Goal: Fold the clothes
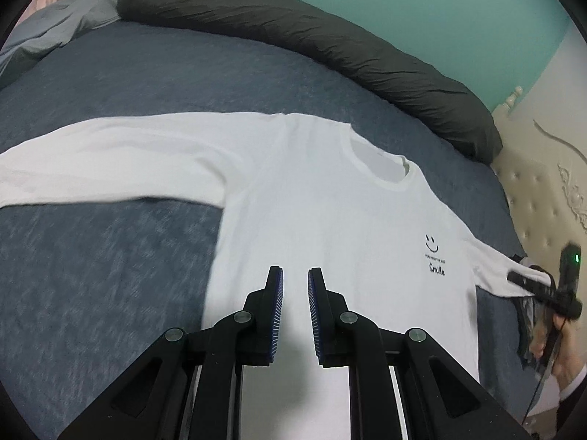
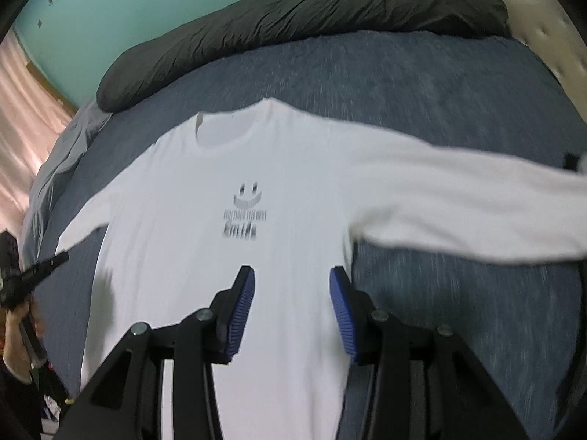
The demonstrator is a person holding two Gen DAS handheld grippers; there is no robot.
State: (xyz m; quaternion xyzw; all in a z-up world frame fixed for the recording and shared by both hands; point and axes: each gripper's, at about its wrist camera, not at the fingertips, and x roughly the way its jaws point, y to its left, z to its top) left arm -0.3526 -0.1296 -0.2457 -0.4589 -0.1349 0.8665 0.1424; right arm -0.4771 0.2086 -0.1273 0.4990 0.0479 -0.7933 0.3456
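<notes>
One white long-sleeved shirt [image 1: 312, 198] lies face up and spread flat on one bed covered by a blue-grey blanket [image 1: 128, 84]; its two sleeves reach out to either side, and its chest carries one small smiley print [image 1: 433, 244] with a word beneath it, blurred in the right wrist view. One long dark grey pillow [image 1: 293, 33] lies along the far edge of the bed, beyond the round neckline [image 1: 381, 163]; one lighter grey cloth [image 1: 55, 25] is bunched at the far corner; one cream tufted headboard [image 1: 539, 183] stands at the side, with a teal wall [image 1: 403, 7] behind.

Two grippers are in view — one per hand. The left gripper [image 1: 295, 275] hangs over the lower body of the shirt, its two blue-ribbed pads [image 1: 279, 293] a narrow gap apart with nothing between them; only shirt cloth shows beyond the gap, lying below. The right gripper [image 2: 291, 273] hangs over the shirt's lower part by its side edge, near the armpit of the outstretched sleeve [image 2: 458, 198]; its two pads stand clearly wider apart and pinch nothing — the inner finger sits over white cloth, the outer over the hem line where shirt meets blanket.

Each wrist view catches the other gripper at the frame's edge, held in a hand [image 1: 561, 352] beside the bed; the shirt lies between the two.
</notes>
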